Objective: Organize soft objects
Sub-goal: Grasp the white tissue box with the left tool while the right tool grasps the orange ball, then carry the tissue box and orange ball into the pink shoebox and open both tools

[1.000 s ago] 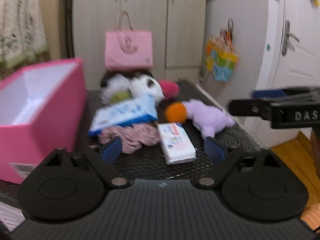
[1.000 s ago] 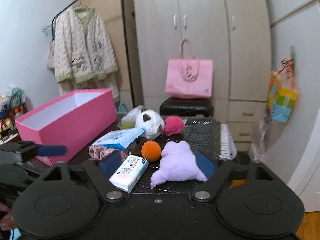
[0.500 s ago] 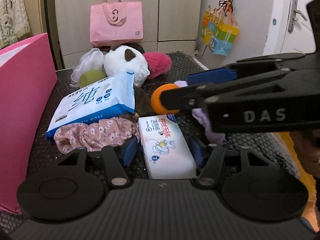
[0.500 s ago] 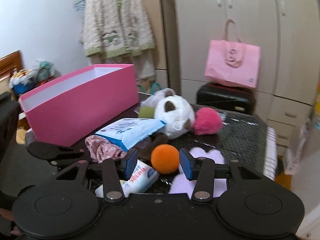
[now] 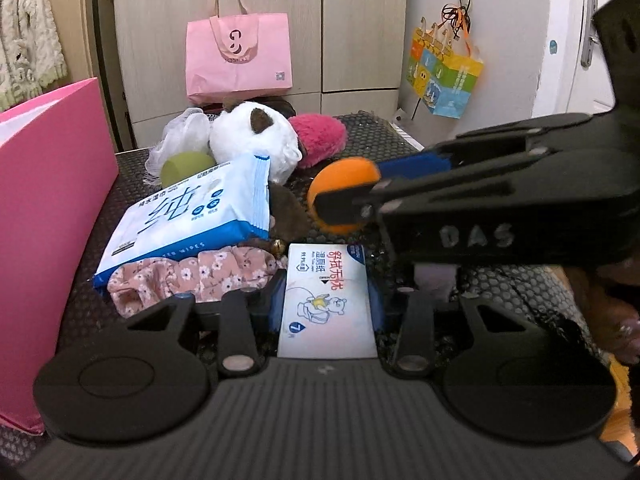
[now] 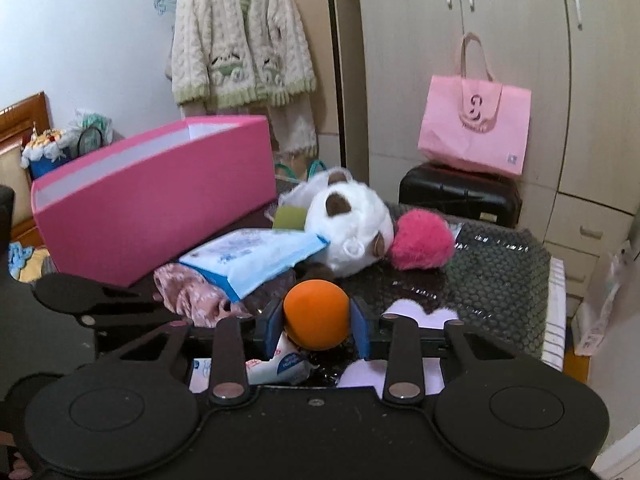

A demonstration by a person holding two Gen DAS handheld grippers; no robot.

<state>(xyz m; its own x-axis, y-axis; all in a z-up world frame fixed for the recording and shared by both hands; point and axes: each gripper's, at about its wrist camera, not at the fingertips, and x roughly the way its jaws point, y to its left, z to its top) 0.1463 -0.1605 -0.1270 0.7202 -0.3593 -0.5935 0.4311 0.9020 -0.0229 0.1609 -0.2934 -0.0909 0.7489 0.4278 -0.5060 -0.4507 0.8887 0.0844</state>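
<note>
My left gripper [image 5: 326, 304] is shut on a white tissue pack [image 5: 327, 308] lying on the dark mat [image 5: 92, 304]. My right gripper [image 6: 316, 322] is shut on an orange ball [image 6: 316, 314], which also shows in the left wrist view [image 5: 340, 188] between the right gripper's fingers. A blue and white wet wipes pack [image 5: 188, 220] rests on a pink floral cloth [image 5: 192, 278]. A white panda plush [image 5: 252, 140], a pink fluffy ball [image 5: 320, 138] and a green ball [image 5: 186, 166] lie behind. A purple plush [image 6: 420, 314] is partly hidden under the right gripper.
A tall pink box [image 5: 44, 216] stands open at the left of the mat; it also shows in the right wrist view [image 6: 156, 196]. A pink tote bag [image 5: 238, 60] sits on a black case by the wardrobe. A colourful bag [image 5: 442, 74] hangs on the right wall.
Both grippers moved in and closed: the left jaws closed onto the tissue pack, the right jaws closed onto the orange ball. The right gripper now crosses the left wrist view.
</note>
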